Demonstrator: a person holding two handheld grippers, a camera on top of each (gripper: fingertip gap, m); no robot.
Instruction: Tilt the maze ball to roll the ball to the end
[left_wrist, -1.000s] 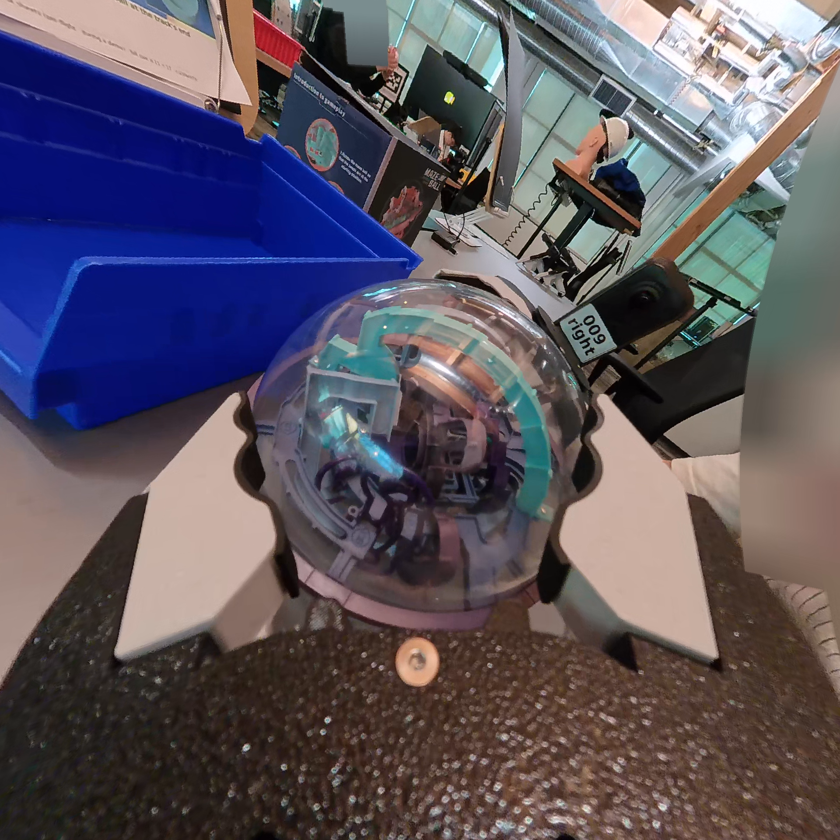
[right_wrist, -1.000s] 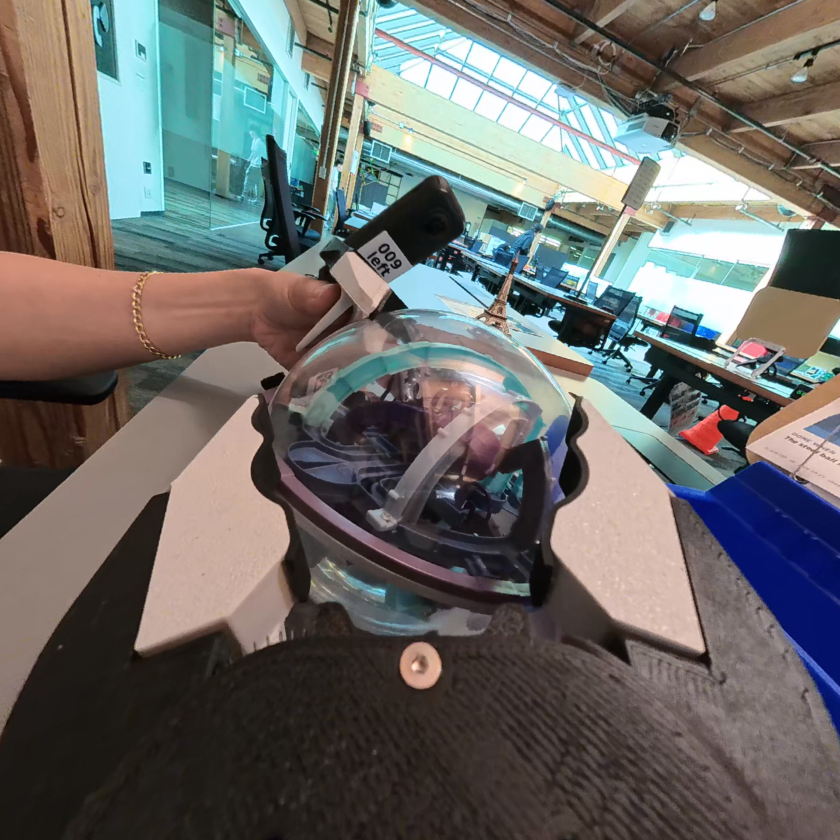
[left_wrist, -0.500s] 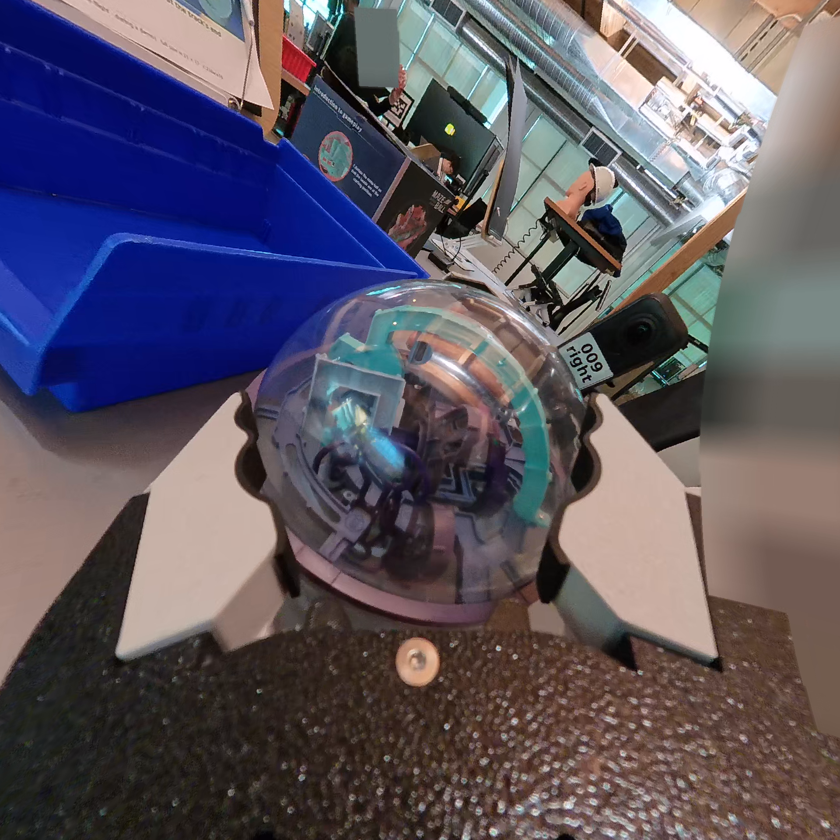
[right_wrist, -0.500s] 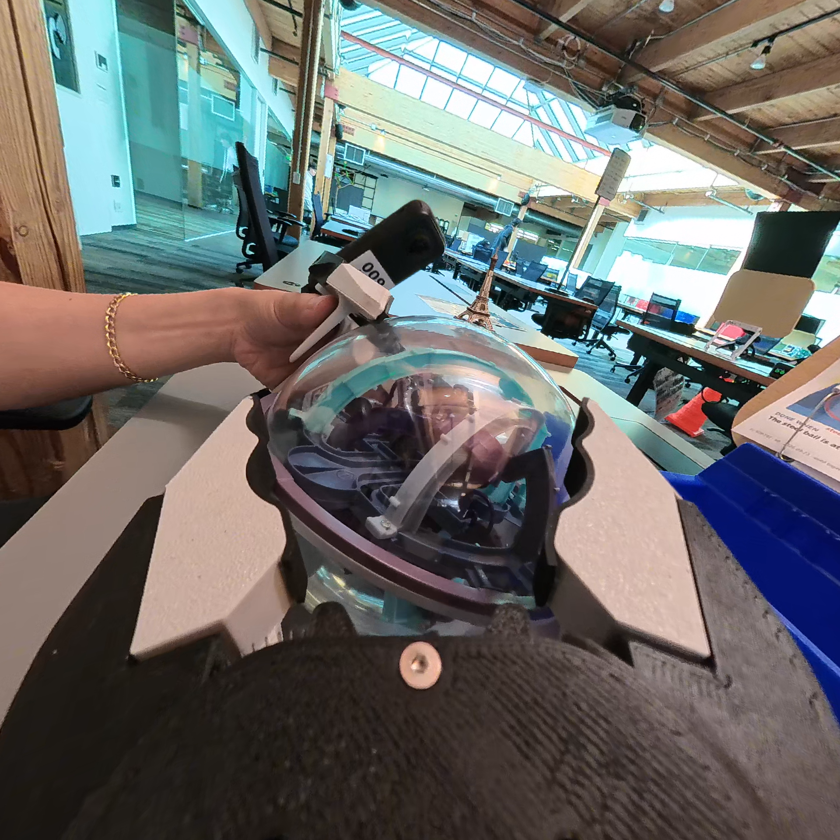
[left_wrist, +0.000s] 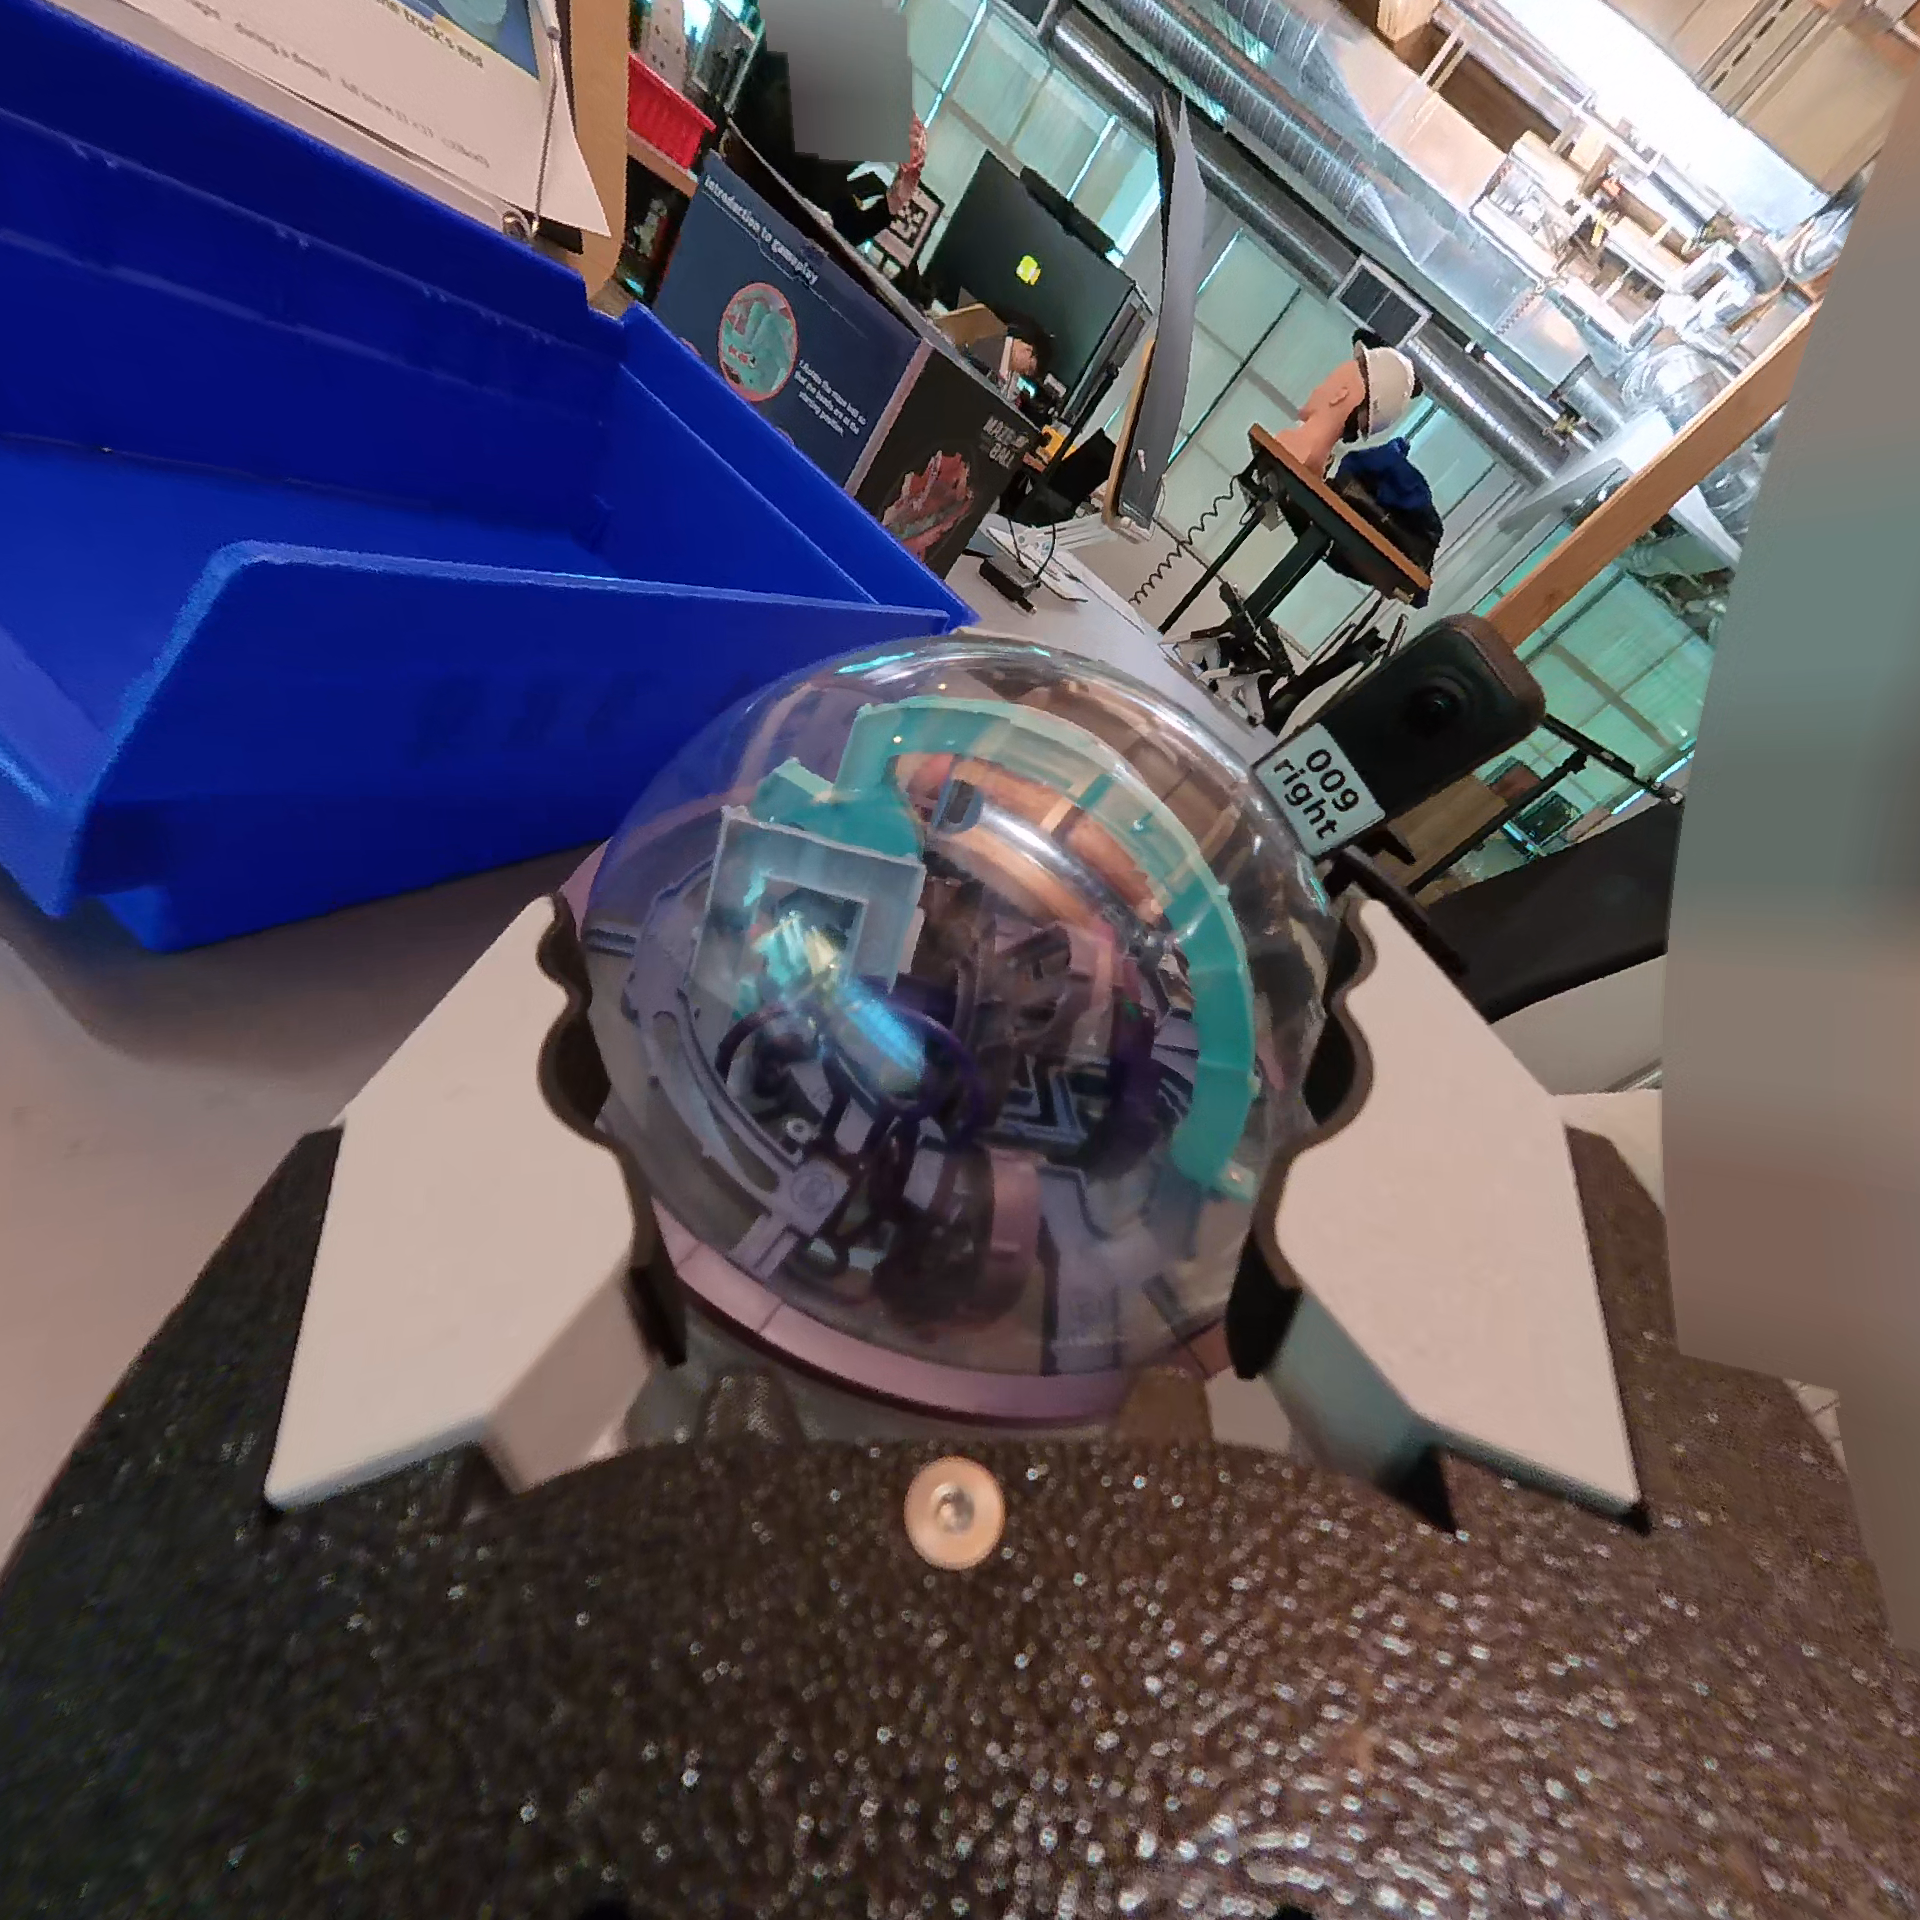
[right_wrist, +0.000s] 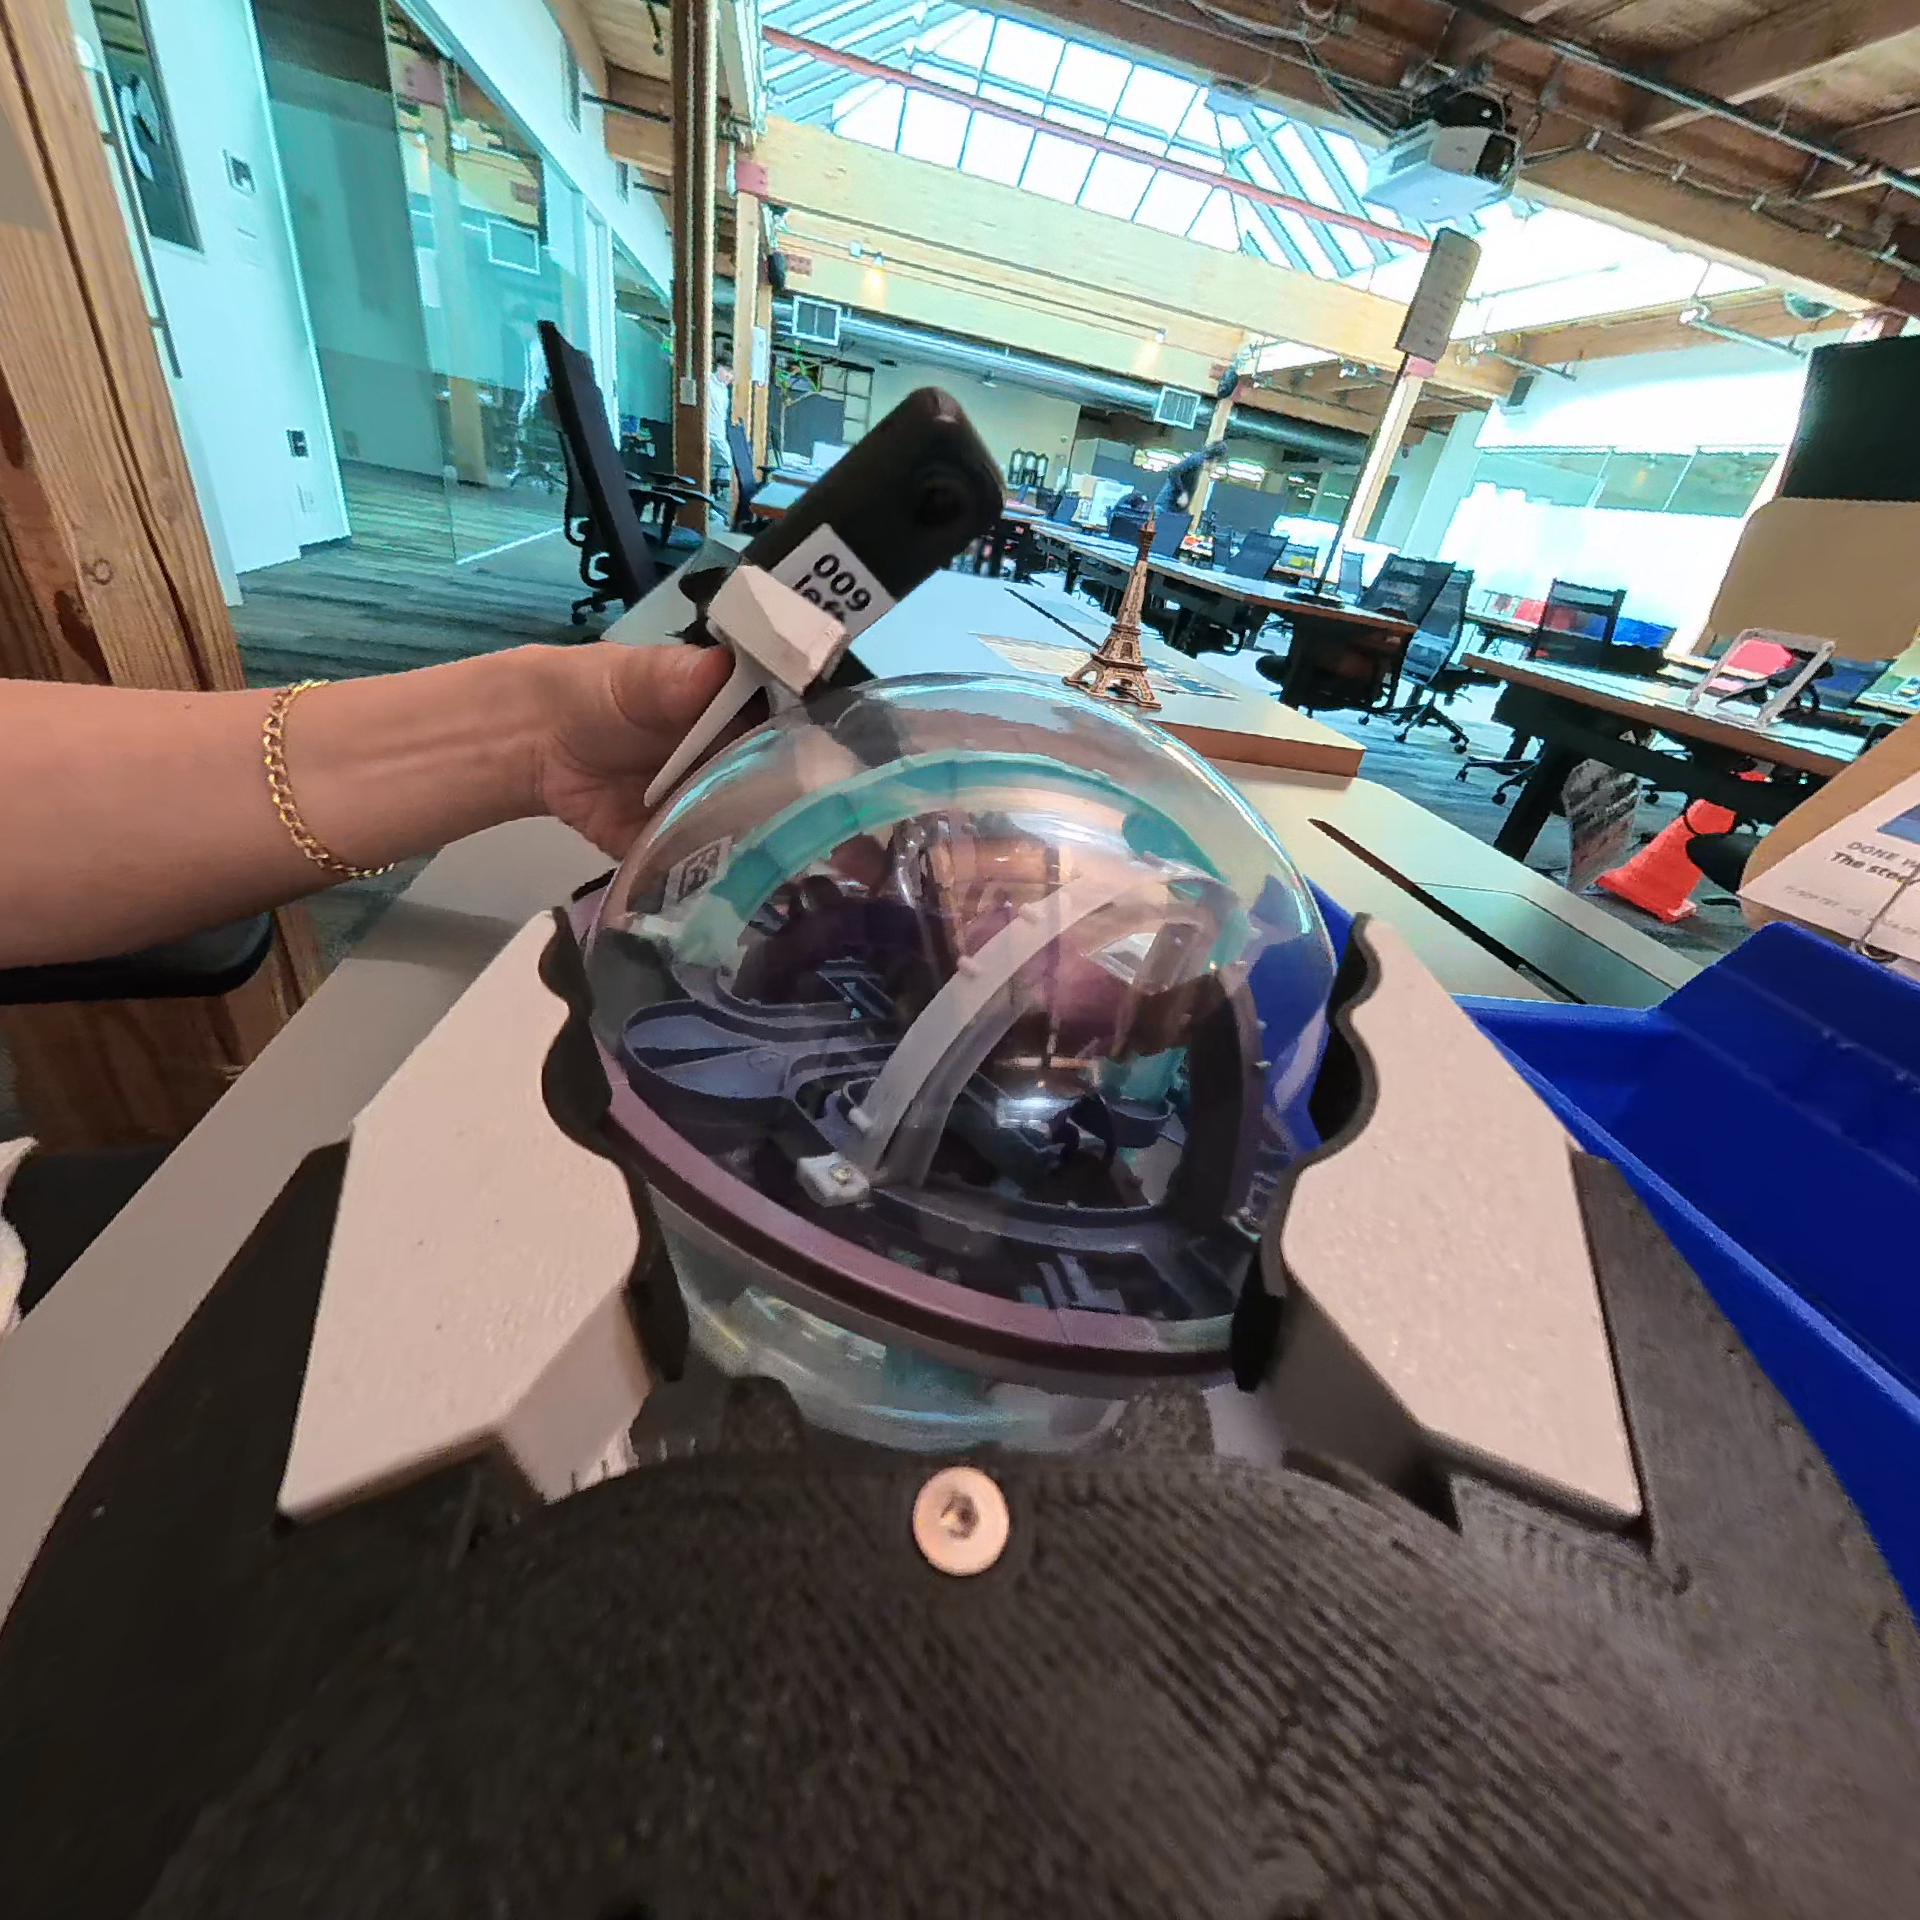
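Between both grippers, above grey table (right_wrist: 1475, 883): clear maze ball (left_wrist: 951, 1029), clamped from opposite sides. Left gripper (left_wrist: 951, 997) pads pressed on sphere; right gripper (right_wrist: 951, 1039) likewise.

Risks, judged:
- smooth round shell slipping if either grip eases mid-tilt
- uneven tilt sending inner ball off track
- inner ball not discernible; progress unclear
- blue bin (left_wrist: 312, 644) close beside, possible knock

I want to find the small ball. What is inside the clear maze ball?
Inside the maze ball I see a teal arc track, grey frames and purple tracks. The small ball I cannot find; reflections and tracks cover much of the inside.
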